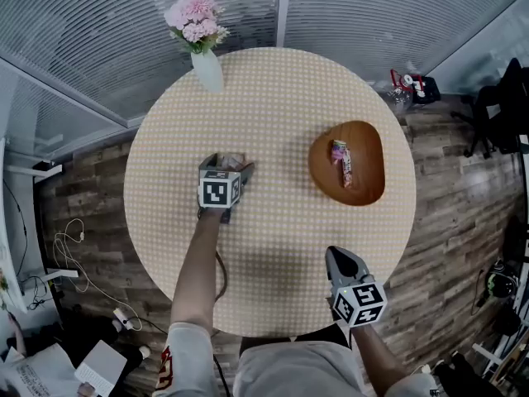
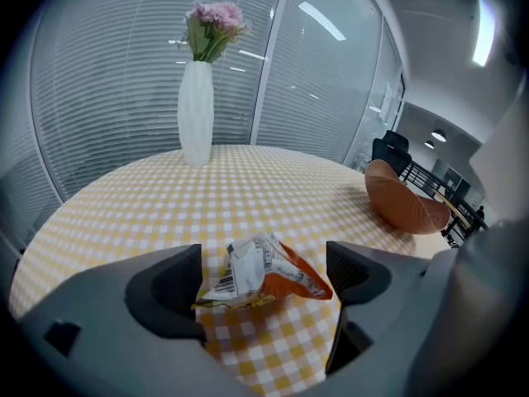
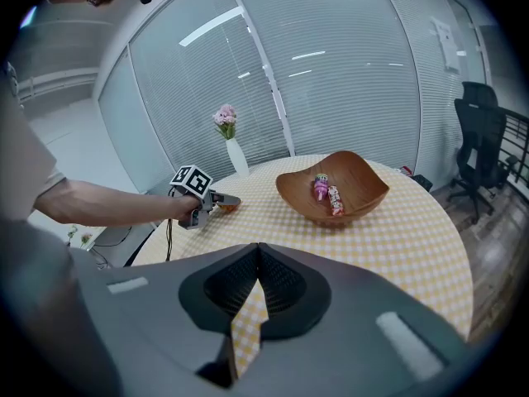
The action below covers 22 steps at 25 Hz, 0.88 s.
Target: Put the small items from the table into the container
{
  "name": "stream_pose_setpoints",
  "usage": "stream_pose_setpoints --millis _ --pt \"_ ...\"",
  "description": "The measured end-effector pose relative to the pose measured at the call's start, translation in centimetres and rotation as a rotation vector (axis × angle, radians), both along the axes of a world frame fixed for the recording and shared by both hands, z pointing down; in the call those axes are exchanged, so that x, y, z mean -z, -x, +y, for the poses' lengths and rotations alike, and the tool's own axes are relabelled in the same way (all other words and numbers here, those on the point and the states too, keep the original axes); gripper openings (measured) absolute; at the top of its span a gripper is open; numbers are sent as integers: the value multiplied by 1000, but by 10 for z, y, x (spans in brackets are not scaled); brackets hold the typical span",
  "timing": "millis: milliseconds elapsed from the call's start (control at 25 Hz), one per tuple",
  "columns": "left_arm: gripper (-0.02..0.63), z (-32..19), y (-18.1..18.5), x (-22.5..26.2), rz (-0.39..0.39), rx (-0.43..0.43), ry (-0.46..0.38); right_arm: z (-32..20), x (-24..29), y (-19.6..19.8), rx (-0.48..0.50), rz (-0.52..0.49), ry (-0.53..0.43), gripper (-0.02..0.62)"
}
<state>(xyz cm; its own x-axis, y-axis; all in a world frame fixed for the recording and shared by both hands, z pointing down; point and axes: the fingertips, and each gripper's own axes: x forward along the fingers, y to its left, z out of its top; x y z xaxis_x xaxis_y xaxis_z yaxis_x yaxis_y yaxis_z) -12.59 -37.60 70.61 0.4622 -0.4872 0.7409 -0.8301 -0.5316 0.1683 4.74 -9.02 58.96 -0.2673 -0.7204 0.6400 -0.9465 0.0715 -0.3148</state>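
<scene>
A crumpled orange-and-white snack packet [image 2: 264, 275] lies on the round checked table [image 1: 273, 114], left of centre. My left gripper [image 1: 231, 162] is down at the table, open wide, with the packet [image 1: 232, 160] between its jaws; the pads do not press on it. To the right stands the brown wooden bowl [image 1: 368, 151], seen also in the left gripper view [image 2: 405, 205] and the right gripper view [image 3: 364, 193]. Two wrapped sweets [image 1: 341, 162] lie inside it. My right gripper [image 1: 335, 256] hovers over the table's near edge, shut and empty [image 3: 256, 259].
A white vase with pink flowers [image 1: 207, 69] stands at the table's far edge. A black office chair [image 1: 500, 114] and a few small things [image 1: 409, 85] are on the wooden floor to the right. Cables lie on the floor at the left.
</scene>
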Motion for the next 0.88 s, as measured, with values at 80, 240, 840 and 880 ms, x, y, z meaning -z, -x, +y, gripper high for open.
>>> stream_pose_setpoints --millis 80,240,840,880 --pt "464 1 2 -6 -36 -1 12 -2 1 -4 -6 0 -1 2" --pt "204 2 11 -5 -84 28 -24 1 1 -8 -18 -3 -3 2" --pt "166 60 -45 72 33 -84 -150 -11 4 -15 -12 -32 -54 2" --pt "166 68 -54 79 43 -104 -157 -11 6 -17 -14 -35 -60 2"
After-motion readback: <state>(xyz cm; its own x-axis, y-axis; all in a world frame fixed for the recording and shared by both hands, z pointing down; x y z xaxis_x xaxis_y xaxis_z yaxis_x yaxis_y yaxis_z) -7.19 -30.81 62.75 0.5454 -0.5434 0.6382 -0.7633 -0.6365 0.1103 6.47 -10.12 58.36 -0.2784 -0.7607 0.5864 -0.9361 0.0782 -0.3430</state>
